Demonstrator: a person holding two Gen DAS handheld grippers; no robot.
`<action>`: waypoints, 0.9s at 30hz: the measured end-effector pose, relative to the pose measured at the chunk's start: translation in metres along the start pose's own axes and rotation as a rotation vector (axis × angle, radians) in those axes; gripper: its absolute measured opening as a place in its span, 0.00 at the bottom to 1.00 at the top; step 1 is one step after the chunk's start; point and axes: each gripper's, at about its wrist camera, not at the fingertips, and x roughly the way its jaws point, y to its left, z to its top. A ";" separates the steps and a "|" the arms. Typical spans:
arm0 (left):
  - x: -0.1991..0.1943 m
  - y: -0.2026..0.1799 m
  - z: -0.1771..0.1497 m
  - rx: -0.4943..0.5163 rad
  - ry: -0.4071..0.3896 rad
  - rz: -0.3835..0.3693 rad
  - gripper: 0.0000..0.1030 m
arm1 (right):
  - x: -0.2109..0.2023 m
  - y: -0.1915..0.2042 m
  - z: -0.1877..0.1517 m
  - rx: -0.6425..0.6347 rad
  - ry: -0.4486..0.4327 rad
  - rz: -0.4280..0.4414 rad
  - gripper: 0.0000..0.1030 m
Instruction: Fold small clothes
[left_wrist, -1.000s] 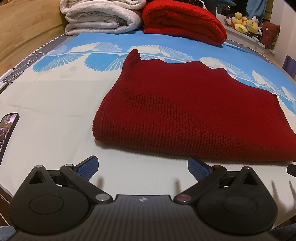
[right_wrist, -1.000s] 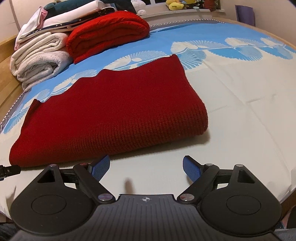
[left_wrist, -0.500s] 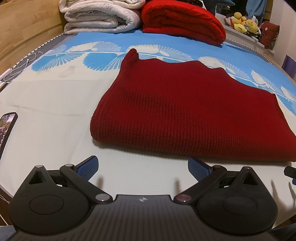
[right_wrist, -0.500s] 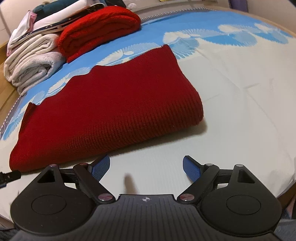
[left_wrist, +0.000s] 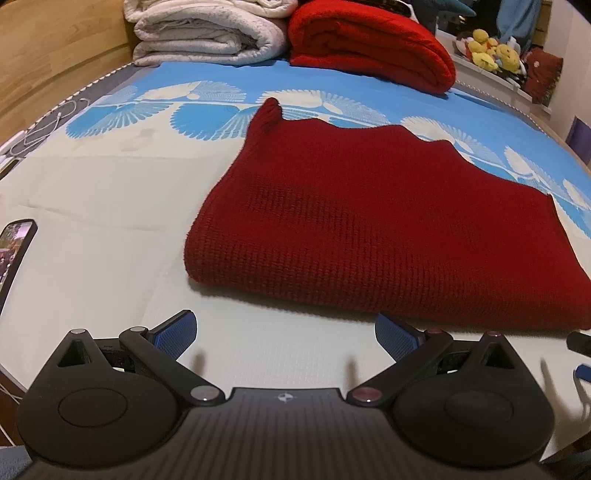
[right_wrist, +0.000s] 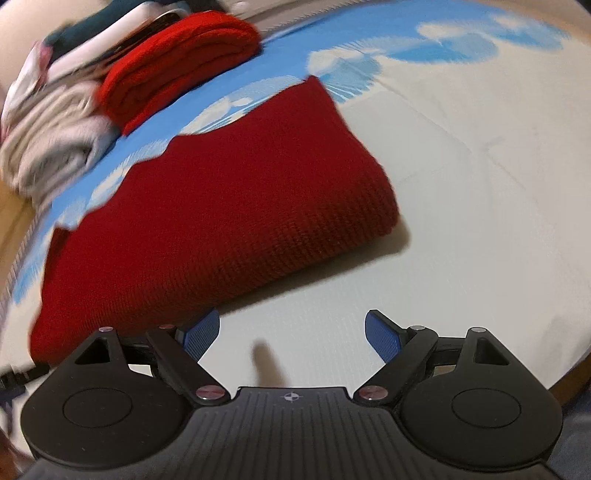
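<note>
**Dark red knit lying folded on the bed**

A dark red knitted garment is lying folded flat in the middle of the left wrist frame, its thick rounded fold edge facing the camera and its far edge running wavy and uneven, with one corner poking up at upper centre. It is resting on a cream and blue patterned sheet. The left gripper is hovering at lower centre, fingers spread and grasping nothing. The right gripper is likewise gaping wide and empty, its left pad sitting just beside the garment's near edge.
</note>
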 end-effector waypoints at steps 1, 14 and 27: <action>0.000 0.002 0.001 -0.011 0.001 0.002 1.00 | 0.001 -0.007 0.002 0.066 0.001 0.014 0.84; 0.005 0.031 0.011 -0.184 0.039 0.020 1.00 | 0.044 -0.054 0.017 0.649 -0.199 0.219 0.84; 0.010 0.084 0.019 -0.382 0.081 0.086 1.00 | 0.017 -0.050 0.067 0.480 -0.332 0.143 0.14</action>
